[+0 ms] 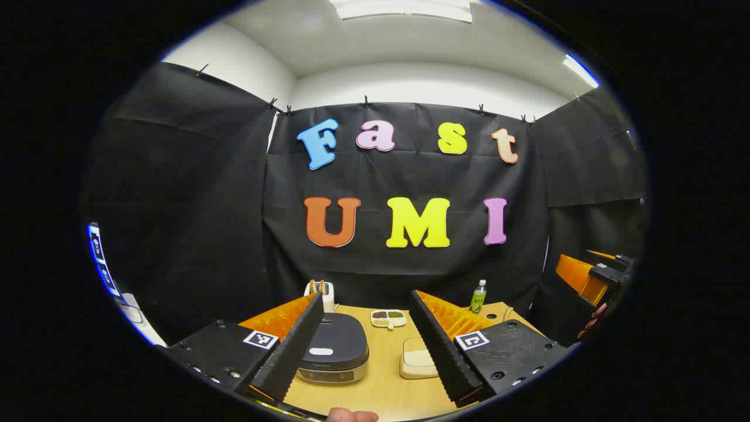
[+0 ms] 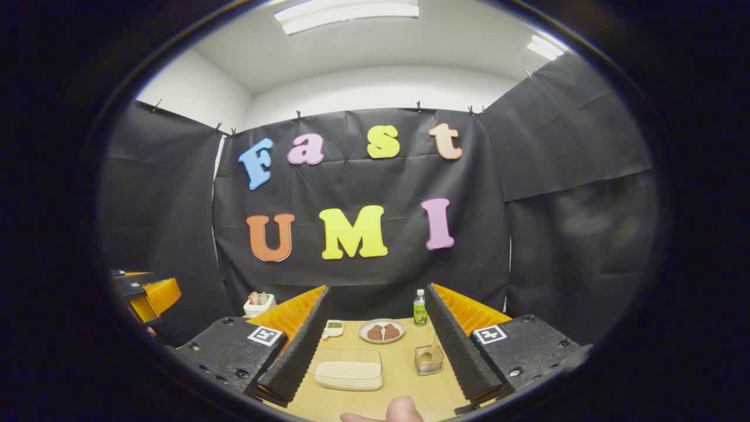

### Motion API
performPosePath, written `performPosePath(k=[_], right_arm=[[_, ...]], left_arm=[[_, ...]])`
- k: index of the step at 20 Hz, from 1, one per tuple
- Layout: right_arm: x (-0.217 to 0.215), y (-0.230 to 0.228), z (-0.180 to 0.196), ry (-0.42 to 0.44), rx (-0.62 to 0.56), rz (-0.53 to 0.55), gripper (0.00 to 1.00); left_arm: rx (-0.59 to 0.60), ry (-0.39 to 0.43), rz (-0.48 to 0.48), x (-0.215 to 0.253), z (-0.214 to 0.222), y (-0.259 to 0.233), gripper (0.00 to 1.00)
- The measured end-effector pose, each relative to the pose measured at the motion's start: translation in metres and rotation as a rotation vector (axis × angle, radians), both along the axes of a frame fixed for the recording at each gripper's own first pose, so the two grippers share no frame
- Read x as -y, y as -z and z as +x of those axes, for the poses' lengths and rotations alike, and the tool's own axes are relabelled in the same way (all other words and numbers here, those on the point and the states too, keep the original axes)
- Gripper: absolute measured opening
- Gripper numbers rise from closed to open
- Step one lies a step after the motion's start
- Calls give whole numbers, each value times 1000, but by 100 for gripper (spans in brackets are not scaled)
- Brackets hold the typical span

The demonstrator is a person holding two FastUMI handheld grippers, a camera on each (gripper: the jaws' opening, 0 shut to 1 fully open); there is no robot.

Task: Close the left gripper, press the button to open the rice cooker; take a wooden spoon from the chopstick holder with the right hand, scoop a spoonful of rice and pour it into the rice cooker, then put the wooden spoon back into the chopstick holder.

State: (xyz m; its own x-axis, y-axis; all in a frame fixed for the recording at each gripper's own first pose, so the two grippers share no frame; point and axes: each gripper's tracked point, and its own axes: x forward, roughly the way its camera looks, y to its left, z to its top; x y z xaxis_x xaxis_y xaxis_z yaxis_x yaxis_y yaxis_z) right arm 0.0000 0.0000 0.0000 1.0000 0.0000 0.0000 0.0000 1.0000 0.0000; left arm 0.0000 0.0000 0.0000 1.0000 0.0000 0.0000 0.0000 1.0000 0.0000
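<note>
The surface [image 1: 381, 381] is viewed from its near edge toward the back wall by both cameras, side by side; the green bottle [image 2: 419, 308] is shared.

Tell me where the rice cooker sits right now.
In the left gripper view, the rice cooker sits lid shut on the table's left, between the chopstick holder behind and the rice container at right.

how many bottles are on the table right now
1: a green-labelled bottle stands upright at the table's far edge, against the black cloth, right of the round plate. The fingers may hide others.
</note>
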Motion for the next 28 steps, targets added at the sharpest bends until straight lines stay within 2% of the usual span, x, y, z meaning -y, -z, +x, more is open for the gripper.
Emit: performPosePath(k=[14,28], right_arm=[[-4,8,-12,-24,-26,-13,100],[-3,18,16,-19,-63,-28,100]], left_arm=[[-19,-16,7,-7,-9,4,94],[-31,-26,21,-12,7,8,94]])
